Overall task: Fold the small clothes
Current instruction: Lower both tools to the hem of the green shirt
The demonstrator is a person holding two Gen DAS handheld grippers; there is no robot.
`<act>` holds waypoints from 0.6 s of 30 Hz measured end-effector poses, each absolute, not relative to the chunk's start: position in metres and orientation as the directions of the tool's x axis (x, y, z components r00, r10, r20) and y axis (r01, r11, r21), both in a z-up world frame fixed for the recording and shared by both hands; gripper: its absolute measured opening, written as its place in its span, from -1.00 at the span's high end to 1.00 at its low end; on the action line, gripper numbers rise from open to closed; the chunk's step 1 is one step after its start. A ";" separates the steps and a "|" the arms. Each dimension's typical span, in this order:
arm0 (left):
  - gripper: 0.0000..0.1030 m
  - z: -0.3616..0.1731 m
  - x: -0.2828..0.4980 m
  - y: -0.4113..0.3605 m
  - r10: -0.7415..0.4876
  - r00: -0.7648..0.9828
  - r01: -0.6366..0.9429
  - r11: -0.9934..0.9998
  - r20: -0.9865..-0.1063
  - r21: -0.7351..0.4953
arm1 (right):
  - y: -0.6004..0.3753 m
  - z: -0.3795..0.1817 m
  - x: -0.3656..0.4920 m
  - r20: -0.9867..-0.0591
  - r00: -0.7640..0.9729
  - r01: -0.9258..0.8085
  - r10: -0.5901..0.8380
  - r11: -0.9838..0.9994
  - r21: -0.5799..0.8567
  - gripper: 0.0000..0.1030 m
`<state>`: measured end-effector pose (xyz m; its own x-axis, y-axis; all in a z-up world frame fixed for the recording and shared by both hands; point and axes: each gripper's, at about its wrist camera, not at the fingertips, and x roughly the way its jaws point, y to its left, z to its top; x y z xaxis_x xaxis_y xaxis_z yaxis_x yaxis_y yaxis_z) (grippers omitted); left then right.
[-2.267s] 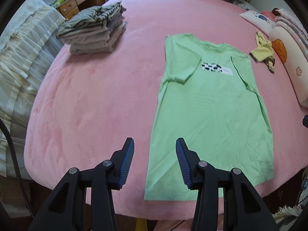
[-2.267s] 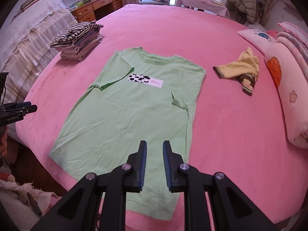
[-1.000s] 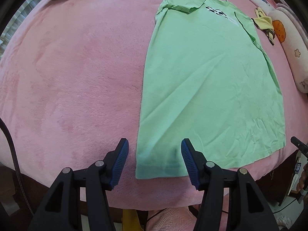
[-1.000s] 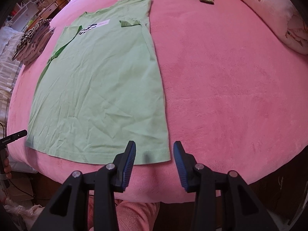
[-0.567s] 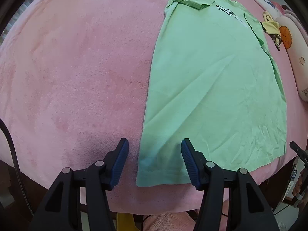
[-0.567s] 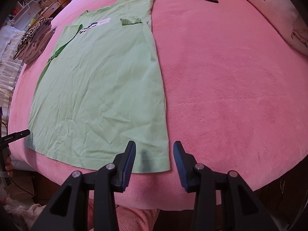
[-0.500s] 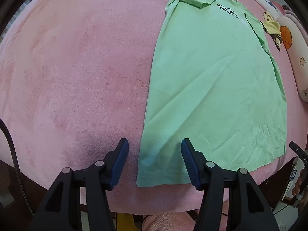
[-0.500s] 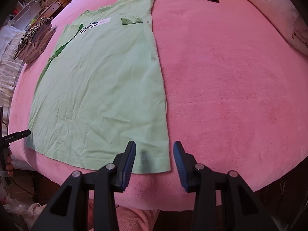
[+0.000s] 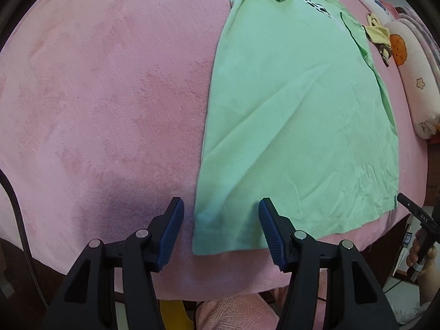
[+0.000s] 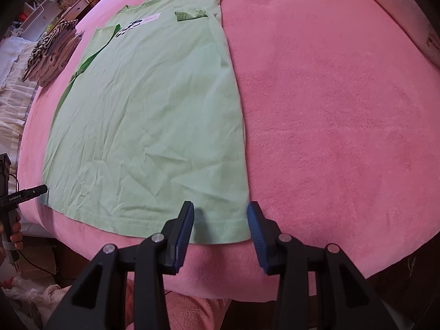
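A light green T-shirt (image 9: pixel 297 104) lies flat on the pink blanket (image 9: pixel 104 104), sleeves folded in, hem toward me. My left gripper (image 9: pixel 221 213) hangs open just above the hem's left corner, its blue pads straddling that corner without pressing it. In the right wrist view the same T-shirt (image 10: pixel 154 104) spreads to the left, and my right gripper (image 10: pixel 220 217) is open over the hem's right corner, the cloth lying between its pads but not pinched. Each gripper's tip shows at the edge of the other's view.
A stack of folded clothes (image 10: pixel 51 52) sits at the blanket's far left. A crumpled yellow garment (image 9: pixel 379 34) and patterned pillows (image 9: pixel 415 82) lie at the far right. The blanket's near edge (image 10: pixel 220 272) drops off just below the hem. A hand (image 9: pixel 420 253) holds the other gripper's handle.
Both grippers have sunk closer to the hem corners, so the shirt looms larger in each view. Their jaw gaps look unchanged.
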<state>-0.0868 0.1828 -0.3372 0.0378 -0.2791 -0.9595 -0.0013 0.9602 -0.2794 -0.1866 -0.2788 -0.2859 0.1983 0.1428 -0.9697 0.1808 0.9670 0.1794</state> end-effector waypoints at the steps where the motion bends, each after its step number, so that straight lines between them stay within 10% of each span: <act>1: -0.08 -0.338 -0.088 0.183 -0.286 0.030 0.003 0.958 -0.958 -0.286 | -0.279 -0.287 -0.187 -0.969 0.198 0.181 0.147 0.966 0.183 0.21; 18: -0.08 -0.347 -0.100 0.196 -0.329 0.004 -0.041 0.943 -0.944 -0.329 | -0.284 -0.306 -0.196 -0.963 0.146 0.195 0.228 0.947 0.254 0.21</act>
<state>-0.1000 0.1957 -0.3467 0.0042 -0.3294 -0.9442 -0.0412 0.9433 -0.3293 -0.1957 -0.2842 -0.3056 0.1461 0.2281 -0.9626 0.1954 0.9472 0.2541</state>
